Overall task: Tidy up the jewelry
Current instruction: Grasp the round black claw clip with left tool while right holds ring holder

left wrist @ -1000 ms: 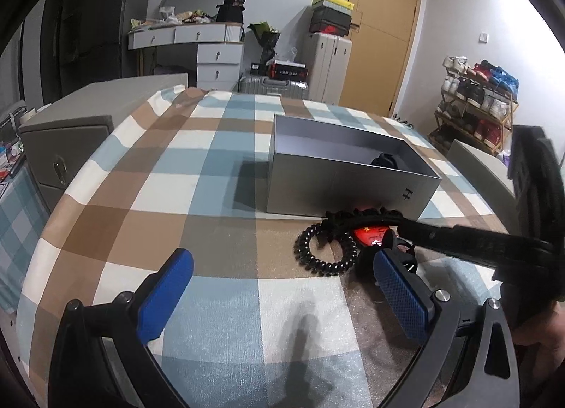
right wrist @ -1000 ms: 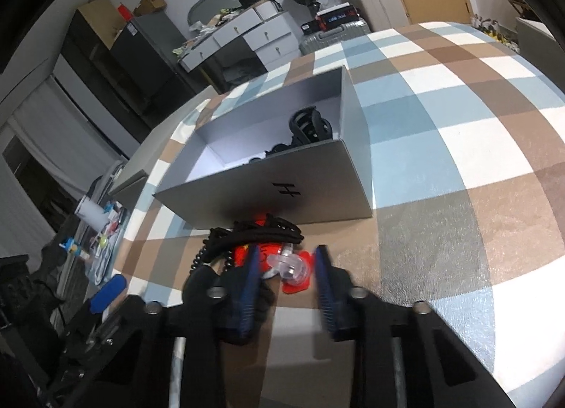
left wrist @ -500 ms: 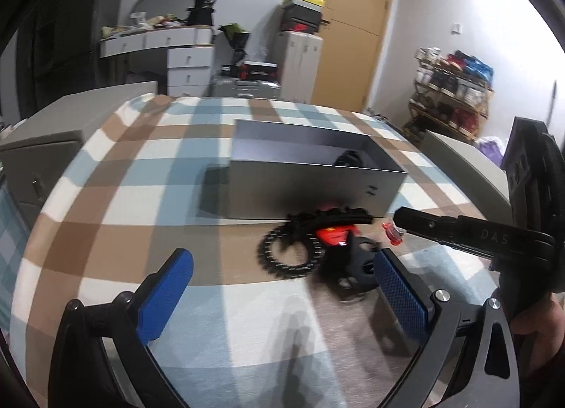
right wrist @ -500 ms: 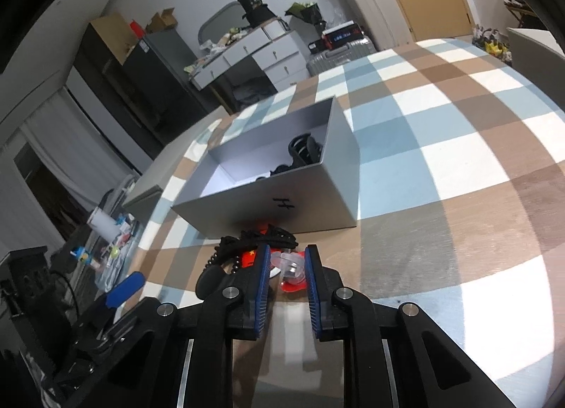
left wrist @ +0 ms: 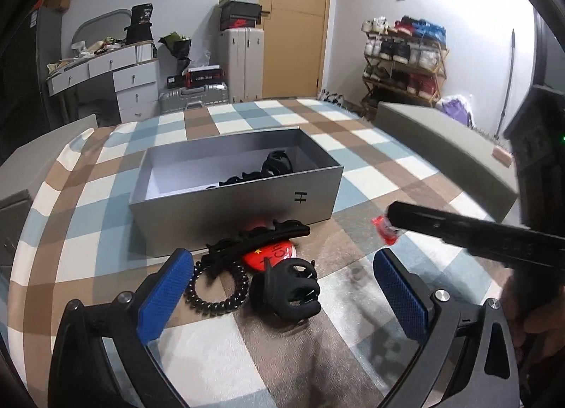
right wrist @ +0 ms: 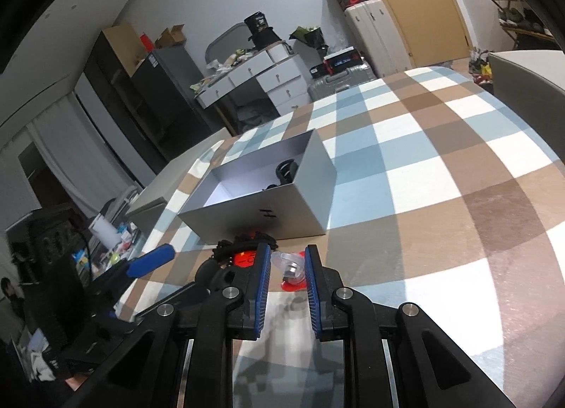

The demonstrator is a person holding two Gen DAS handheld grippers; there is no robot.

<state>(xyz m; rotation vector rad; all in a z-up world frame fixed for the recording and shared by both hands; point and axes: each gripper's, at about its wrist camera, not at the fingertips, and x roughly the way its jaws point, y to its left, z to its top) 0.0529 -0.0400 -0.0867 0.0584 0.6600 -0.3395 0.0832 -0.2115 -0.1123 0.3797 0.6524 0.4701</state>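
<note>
A table covered by a checked cloth (left wrist: 353,146) in brown, pale blue and white is being shown from 2 wrist cameras. An open grey box (left wrist: 233,196) is sitting on the cloth, with black hair clips (left wrist: 275,164) lying inside it toward its right end.

Just in front of the box, a small pile of accessories is resting on the cloth: a long black clip (left wrist: 257,238) lying across a flat red badge (left wrist: 272,254), a black spiral hair tie (left wrist: 217,289) to the left, and a black claw clip (left wrist: 286,289) nearest the camera.

The left gripper (left wrist: 282,296) is being held wide apart above the cloth, its blue pads framing the hair tie and the claw clip, with nothing gripped.

The right gripper (right wrist: 287,273) is being held nearly closed around a small clear and red packet (right wrist: 291,268), which is pinched between its blue pads and raised off the cloth, to the right of the pile.

Behind the table, a white dresser (left wrist: 116,76) piled with clutter, a silver suitcase (left wrist: 194,95), stacked shoe boxes (left wrist: 240,14), a wooden door (left wrist: 293,19) and a shoe rack (left wrist: 406,58) are being seen against pale walls.
</note>
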